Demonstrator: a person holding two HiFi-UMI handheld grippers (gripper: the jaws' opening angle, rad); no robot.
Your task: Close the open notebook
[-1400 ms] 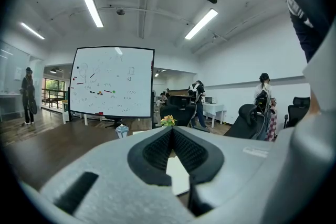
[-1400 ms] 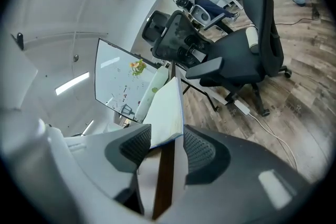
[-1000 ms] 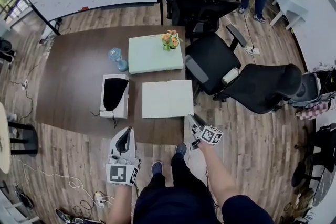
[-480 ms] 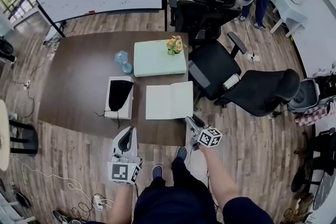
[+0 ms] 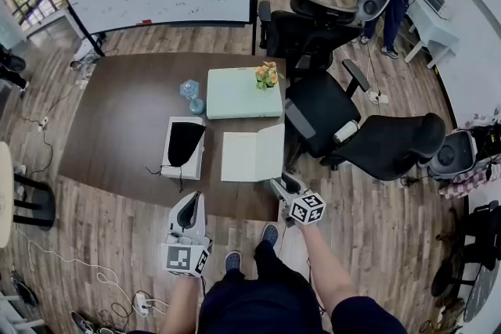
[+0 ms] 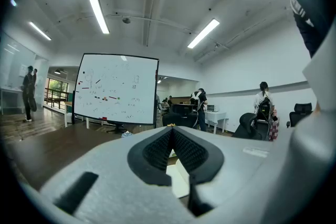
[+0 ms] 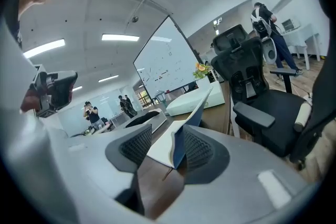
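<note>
A: What has moved since a second ago?
B: The notebook (image 5: 244, 156). It lay flat and open then. Now its right half stands tilted up, while the left half lies flat on the tabletop (image 5: 117, 113). The right gripper (image 5: 276, 185) has risen and rolled at the notebook's near right corner.
A: Is it clamped on that half?
B: No. Its jaws stand wide apart with the raised half's edge between them, close to one pad. Whether it touches I cannot tell.
A: And the left gripper (image 5: 186, 201)?
B: About where it was, off the tabletop's near edge, jaws together, nothing in them.
A: Where does the notebook sit?
B: Near the front right of the tabletop, just right of a white box (image 5: 167, 162).
A: Anything in that box?
B: A black thing (image 5: 185, 141) fills it; what it is I cannot tell. Behind the notebook lies a green box (image 5: 235, 94), shut, with flowers (image 5: 266, 75) on its right end.
</note>
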